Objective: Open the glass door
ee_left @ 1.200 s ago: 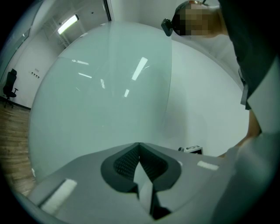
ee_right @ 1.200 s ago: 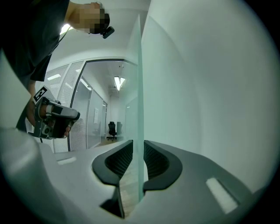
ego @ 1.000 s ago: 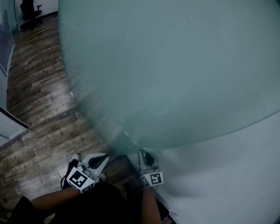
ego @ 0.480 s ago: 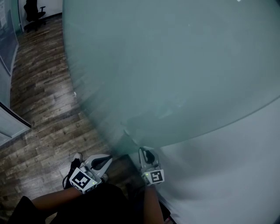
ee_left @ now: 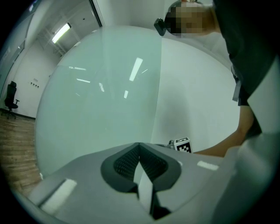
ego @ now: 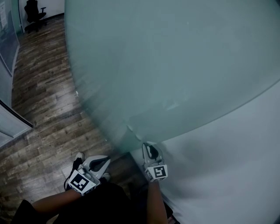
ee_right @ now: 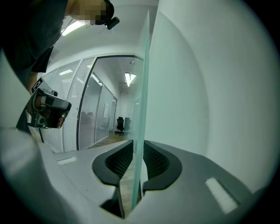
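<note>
The frosted glass door [ego: 175,65] fills most of the head view. My right gripper [ego: 150,148] reaches level onto its free edge low down. In the right gripper view the thin pane edge [ee_right: 142,87] runs straight up between the dark pads [ee_right: 118,164], which sit against both faces as the jaws are opening slightly. My left gripper [ego: 103,162] hangs to the left of the door, clear of it, over the floor. Its jaws meet at the tips [ee_left: 139,146] with nothing between them. The door's frosted face [ee_left: 100,96] stands ahead of it.
Wood plank floor [ego: 48,87] stretches left of the door. A white wall [ego: 236,166] stands right of the door edge. A glass partition [ego: 13,124] runs along the far left, and a black office chair [ego: 34,13] stands down the corridor. The person's shoe [ego: 78,156] is by the left gripper.
The left gripper has drifted a little toward the door and slightly up. The right gripper stays on the door edge, which sits a touch further right in the head view.
</note>
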Demonstrator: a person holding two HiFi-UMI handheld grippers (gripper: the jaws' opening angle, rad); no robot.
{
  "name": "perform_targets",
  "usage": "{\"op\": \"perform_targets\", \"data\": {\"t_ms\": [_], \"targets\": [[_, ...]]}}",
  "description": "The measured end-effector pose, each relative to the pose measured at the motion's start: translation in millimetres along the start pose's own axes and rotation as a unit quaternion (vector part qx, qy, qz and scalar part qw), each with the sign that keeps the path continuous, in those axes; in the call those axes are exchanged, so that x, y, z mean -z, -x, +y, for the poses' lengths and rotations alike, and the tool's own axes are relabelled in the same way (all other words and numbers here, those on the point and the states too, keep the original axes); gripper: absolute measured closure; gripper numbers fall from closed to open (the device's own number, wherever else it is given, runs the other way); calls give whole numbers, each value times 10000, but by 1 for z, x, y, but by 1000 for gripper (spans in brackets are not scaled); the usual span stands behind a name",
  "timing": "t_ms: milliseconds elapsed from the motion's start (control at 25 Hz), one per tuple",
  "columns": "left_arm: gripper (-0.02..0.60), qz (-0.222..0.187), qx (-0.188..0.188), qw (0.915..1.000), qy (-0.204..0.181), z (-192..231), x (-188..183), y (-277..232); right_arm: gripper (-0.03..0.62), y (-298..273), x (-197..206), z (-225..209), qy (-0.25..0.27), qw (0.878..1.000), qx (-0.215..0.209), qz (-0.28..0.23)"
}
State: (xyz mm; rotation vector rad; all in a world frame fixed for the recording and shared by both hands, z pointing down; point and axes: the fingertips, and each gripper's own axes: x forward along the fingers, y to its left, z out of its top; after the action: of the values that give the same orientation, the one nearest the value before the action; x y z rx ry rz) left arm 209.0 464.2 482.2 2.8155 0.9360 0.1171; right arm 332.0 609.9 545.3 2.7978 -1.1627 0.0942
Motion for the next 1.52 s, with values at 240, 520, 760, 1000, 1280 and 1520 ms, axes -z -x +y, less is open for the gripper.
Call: {"op": "perform_targets", "data": {"t_ms": [240, 520, 760, 1000, 1280, 1520], "targets": [[581, 16, -24, 9998, 194, 1, 3, 1, 513, -2, -4, -1, 5, 9999, 112, 104], [580, 37, 173, 9996, 218, -9, 4, -3, 508, 2, -10, -1, -6, 9998, 211, 58], [581, -3, 182, 9995, 242, -8, 5, -6, 531, 30, -27, -6, -238, 9977, 578, -272], [580, 71, 404, 9988, 258, -17, 12, -21, 594, 51, -31, -17, -47, 9960, 889, -78], [581, 106, 496, 9982, 319, -16, 15, -30, 594, 69, -54, -17, -29, 9937, 1083, -269], [581, 0, 620, 9977, 266, -20, 3, -38, 594, 79, -79, -7, -162, 9906, 1267, -491]]}}
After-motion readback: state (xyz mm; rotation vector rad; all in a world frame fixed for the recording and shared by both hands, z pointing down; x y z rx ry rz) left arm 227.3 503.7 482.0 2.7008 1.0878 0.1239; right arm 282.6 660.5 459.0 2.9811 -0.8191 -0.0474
